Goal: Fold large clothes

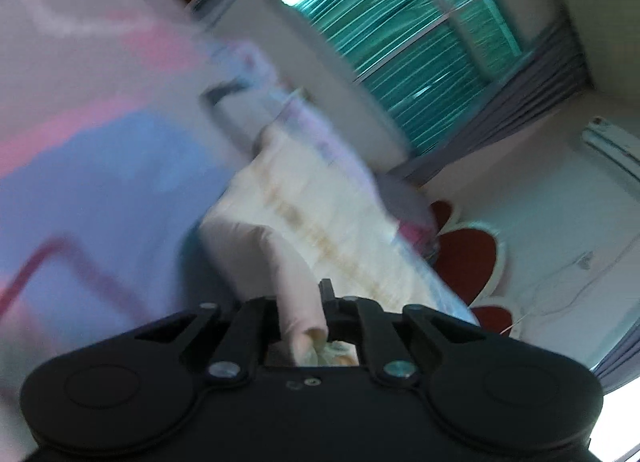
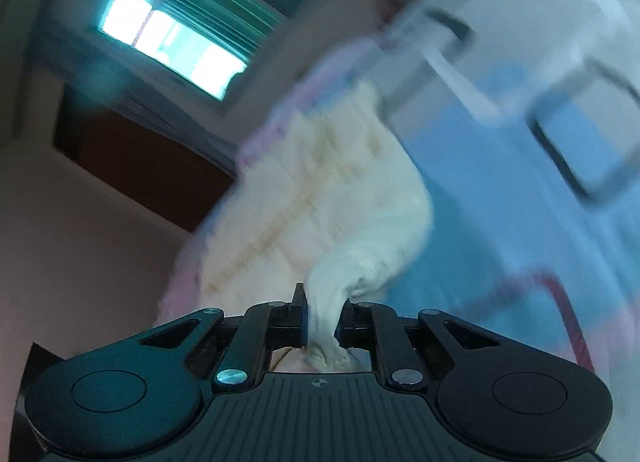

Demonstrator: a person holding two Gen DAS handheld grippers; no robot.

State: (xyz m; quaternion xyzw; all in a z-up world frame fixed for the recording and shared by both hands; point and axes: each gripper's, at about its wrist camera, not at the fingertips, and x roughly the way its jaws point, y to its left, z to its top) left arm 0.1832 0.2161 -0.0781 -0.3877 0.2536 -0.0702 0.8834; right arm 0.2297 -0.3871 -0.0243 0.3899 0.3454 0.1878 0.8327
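1. Left gripper (image 1: 306,326): fingers clamped on a bunched cream edge of the garment (image 1: 320,214), fabric pinched right at the tips.
2. Right gripper (image 2: 323,322): fingers closed on another bunch of the same garment (image 2: 320,198); cloth pokes out behind the fingers.
3. Garment is lifted in the air, stretched between both grippers. Cream, with faint yellowish stripes.
4. Behind it: bed cover (image 1: 100,190) in pink, blue and white blocks with outlined squares, also seen in the right view (image 2: 500,190).
5. Both cameras are tilted; heavy motion blur, so fabric detail is unclear.
6. Background: window (image 1: 404,50) with teal blinds, grey curtain (image 1: 532,78) beside it, air conditioner (image 1: 612,150) on the wall, red flower-shaped decoration (image 1: 468,262) near the bed.
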